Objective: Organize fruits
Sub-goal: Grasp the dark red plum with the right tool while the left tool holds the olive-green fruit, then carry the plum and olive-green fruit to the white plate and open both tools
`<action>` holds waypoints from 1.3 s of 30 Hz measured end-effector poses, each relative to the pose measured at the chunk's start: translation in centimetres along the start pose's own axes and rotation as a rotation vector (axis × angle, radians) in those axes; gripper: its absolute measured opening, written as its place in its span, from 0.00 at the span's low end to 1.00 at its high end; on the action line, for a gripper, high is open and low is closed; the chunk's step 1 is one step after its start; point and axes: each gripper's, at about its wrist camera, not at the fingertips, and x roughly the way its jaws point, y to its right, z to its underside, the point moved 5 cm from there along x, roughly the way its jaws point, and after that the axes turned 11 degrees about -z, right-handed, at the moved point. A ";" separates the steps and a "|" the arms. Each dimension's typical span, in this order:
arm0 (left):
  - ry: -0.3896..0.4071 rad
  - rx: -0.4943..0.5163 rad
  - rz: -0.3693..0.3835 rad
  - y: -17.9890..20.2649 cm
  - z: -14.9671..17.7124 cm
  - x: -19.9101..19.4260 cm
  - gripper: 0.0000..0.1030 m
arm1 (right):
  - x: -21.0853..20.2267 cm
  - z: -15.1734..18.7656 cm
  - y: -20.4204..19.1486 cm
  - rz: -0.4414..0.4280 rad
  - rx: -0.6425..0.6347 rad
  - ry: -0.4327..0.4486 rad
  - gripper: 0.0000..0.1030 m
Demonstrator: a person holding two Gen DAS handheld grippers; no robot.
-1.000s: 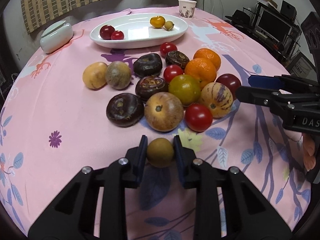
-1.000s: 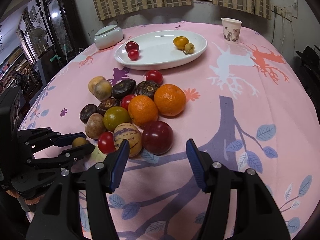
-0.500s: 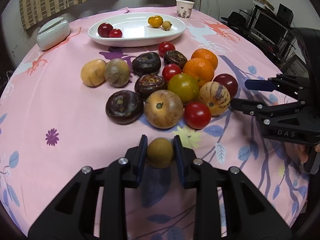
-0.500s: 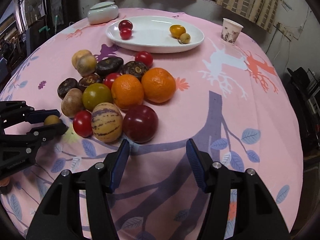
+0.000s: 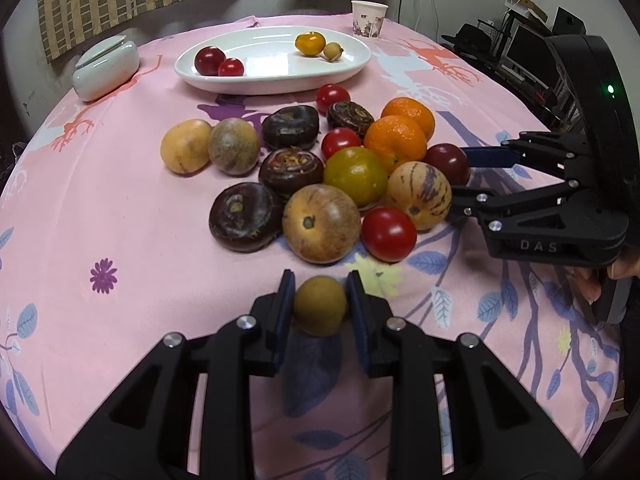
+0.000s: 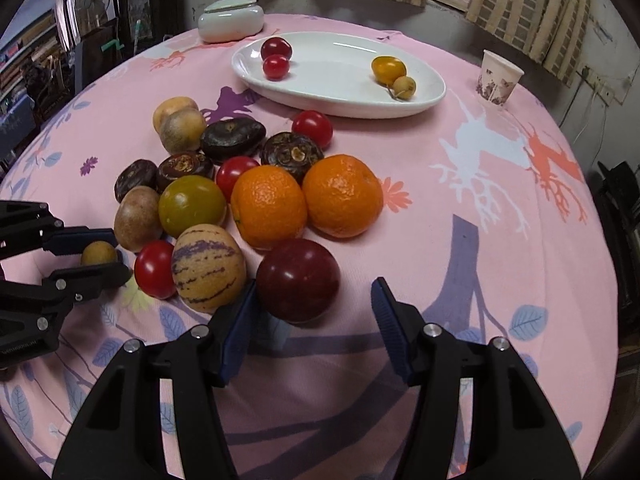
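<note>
Over the pink tablecloth [image 5: 120,208], the left gripper [image 5: 320,304] clamps a longan [image 5: 320,306].

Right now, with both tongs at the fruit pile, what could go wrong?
1. The right tongs are open around the dark red plum, and one finger sits close to the striped melon. Closing may nudge the melon into the cherry tomato.
2. The left tongs pinch the small brown fruit only at its sides, so it may slip out when lifted.
3. Both tongs work close together at the pile's near edge, so they may collide.
</note>
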 end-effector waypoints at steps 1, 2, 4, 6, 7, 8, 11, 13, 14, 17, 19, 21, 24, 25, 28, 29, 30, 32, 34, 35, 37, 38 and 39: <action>0.000 -0.001 0.000 0.0 0.0 0.0 0.27 | 0.1 0.1 -0.2 -0.030 0.000 0.002 0.39; -0.001 -0.004 0.003 0.0 0.0 0.0 0.27 | 0.0 0.0 -0.4 -0.035 0.001 0.006 0.38; -0.002 -0.006 0.007 0.0 0.0 0.0 0.27 | 0.0 0.1 -0.5 -0.026 0.001 0.013 0.38; -0.002 -0.007 0.007 0.1 0.1 0.0 0.27 | -0.3 0.2 -0.4 -0.035 0.019 0.021 0.38; -0.002 -0.007 0.006 0.1 0.1 0.0 0.27 | -0.6 0.3 -0.3 -0.034 0.030 0.026 0.38; -0.001 -0.007 0.004 0.1 0.1 0.0 0.27 | -0.9 0.3 -0.2 -0.031 0.035 0.032 0.38; -0.003 -0.011 0.000 0.0 0.0 -0.1 0.27 | -2.4 0.5 -0.1 -0.026 0.053 0.063 0.38; 0.000 -0.009 -0.004 0.0 -0.1 -0.4 0.27 | -3.2 0.6 -0.2 -0.025 0.056 0.077 0.38; 0.006 -0.008 -0.008 0.0 -0.1 -0.6 0.27 | -3.5 0.7 -0.2 -0.022 0.057 0.080 0.38; 0.021 -0.019 -0.006 -0.1 -0.3 -1.4 0.27 | -4.3 1.1 -0.4 -0.023 0.060 0.088 0.38; 0.020 -0.027 -0.012 -0.3 -0.3 -1.7 0.27 | -4.8 1.3 -0.4 -0.022 0.061 0.096 0.38; 0.015 -0.037 -0.014 -0.6 -0.1 -2.1 0.27 | -5.2 1.4 -0.4 -0.024 0.068 0.102 0.38; 0.012 -0.053 -0.011 -1.2 -0.1 -2.8 0.26 | -5.7 1.4 -0.4 -0.029 0.074 0.116 0.38; 0.015 -0.056 -0.015 -1.5 -0.2 -3.1 0.26 | -5.9 1.3 -0.4 -0.031 0.073 0.120 0.38; 0.016 -0.065 -0.011 -2.1 -0.8 -4.0 0.26 | -6.5 0.9 -0.3 -0.031 0.070 0.137 0.38; 0.014 -0.067 -0.007 -2.3 -1.1 -4.1 0.26 | -6.7 0.7 -0.2 -0.034 0.070 0.141 0.38; 0.014 -0.066 -0.008 -2.5 -1.5 -4.3 0.26 | -7.0 0.4 -0.1 -0.039 0.070 0.145 0.38; 0.021 -0.062 -0.022 -2.9 -2.5 -4.6 0.26 | -7.5 -0.2 0.0 -0.041 0.066 0.153 0.38; 0.032 -0.058 -0.032 -3.3 -3.8 -4.6 0.26 | -7.9 -1.1 0.3 -0.042 0.058 0.160 0.38; 0.042 -0.052 -0.040 -3.5 -4.6 -4.6 0.26 | -8.1 -1.6 0.5 -0.048 0.057 0.163 0.38; 0.045 -0.049 -0.064 -3.8 -6.2 -4.2 0.26 | -8.3 -2.8 0.8 -0.057 0.052 0.172 0.38; 0.045 -0.046 -0.066 -3.9 -7.0 -4.0 0.26 | -8.3 -3.6 1.1 -0.056 0.046 0.177 0.38; 0.047 -0.042 -0.071 -4.0 -7.8 -3.8 0.26 | -8.2 -4.1 1.3 -0.053 0.043 0.180 0.38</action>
